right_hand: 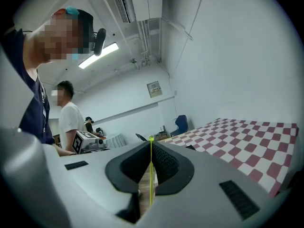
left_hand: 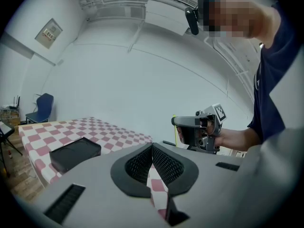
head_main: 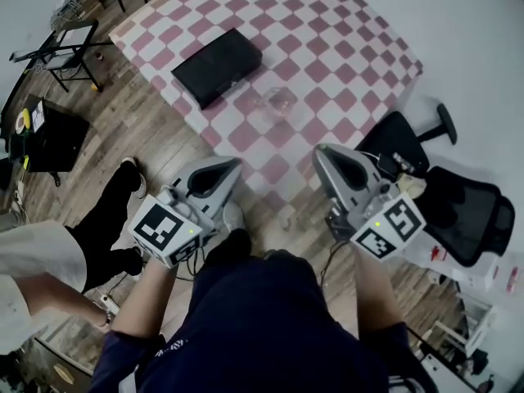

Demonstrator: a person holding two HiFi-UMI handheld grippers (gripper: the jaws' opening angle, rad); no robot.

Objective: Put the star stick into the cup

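A clear glass cup (head_main: 280, 103) stands on the pink-and-white checked table (head_main: 327, 47), close to its near edge. My right gripper (right_hand: 151, 148) is shut on the star stick (right_hand: 151, 175), a thin yellow-green rod standing upright between the pads. From the left gripper view, that stick (left_hand: 175, 129) shows as a thin line at the right gripper's tip. In the head view my right gripper (head_main: 322, 151) hovers just off the table's near corner, short of the cup. My left gripper (head_main: 235, 164) is beside it, shut on nothing. Neither gripper view shows the cup.
A flat black box (head_main: 218, 65) lies on the table left of the cup. Black office chairs (head_main: 467, 211) stand to the right. A person in a white shirt (head_main: 33, 260) stands at my left. Stands and gear (head_main: 57, 47) crowd the wooden floor at far left.
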